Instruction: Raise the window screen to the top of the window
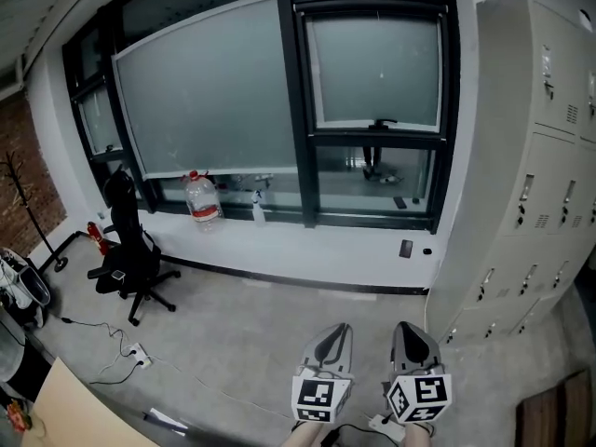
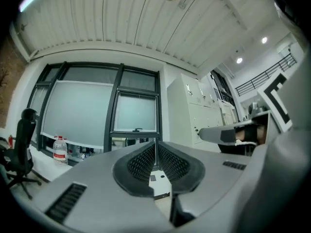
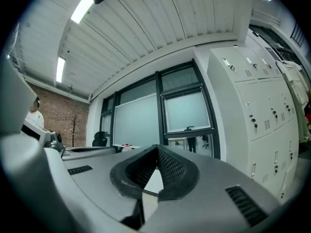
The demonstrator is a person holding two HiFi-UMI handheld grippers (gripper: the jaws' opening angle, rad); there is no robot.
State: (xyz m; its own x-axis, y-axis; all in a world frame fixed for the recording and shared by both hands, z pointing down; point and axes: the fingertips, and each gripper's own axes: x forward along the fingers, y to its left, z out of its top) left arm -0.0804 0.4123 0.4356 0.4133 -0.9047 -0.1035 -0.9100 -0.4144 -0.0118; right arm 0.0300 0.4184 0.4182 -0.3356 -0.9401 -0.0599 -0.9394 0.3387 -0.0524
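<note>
Screen (image 1: 375,68): frosted, pale, in the R window bay, just beside the lockers (image 1: 535,156). Its lower edge sits well down the bay, w/ a clear glass strip below. Handle (image 1: 384,122): small, dark, at the middle of that edge; can't tell if it belongs to screen or sash. L screen (image 1: 214,91): wider, covers the L bay, bottom bar just above the sill (image 1: 307,245). The task doesn't say which of the two is meant; the R one looks likelier. Location: far wall, well apart from both grippers, open floor between. Left gripper (image 1: 341,328): jaws pressed together, nothing between, held low, pointing at the window. Right gripper (image 1: 401,328): same, jaws together, empty, just beside the left. Status: task not begun; step in hand, by my reading, is the approach. Method notes: walk up to the R bay, keeping clear of the chair (image 1: 130,250) and floor cable (image 1: 112,343) at L. Spread one gripper's jaws before the reach, not at contact. Take the bottom edge at centre so the screen rises level, not skewed, then push straight up along the frame, slowly. The other gripper may steady the edge. Risks: edge thin, may slip from the pads. Sill items, bottle (image 1: 201,198) and spray (image 1: 258,209), stand under the L bay, not the R.
</note>
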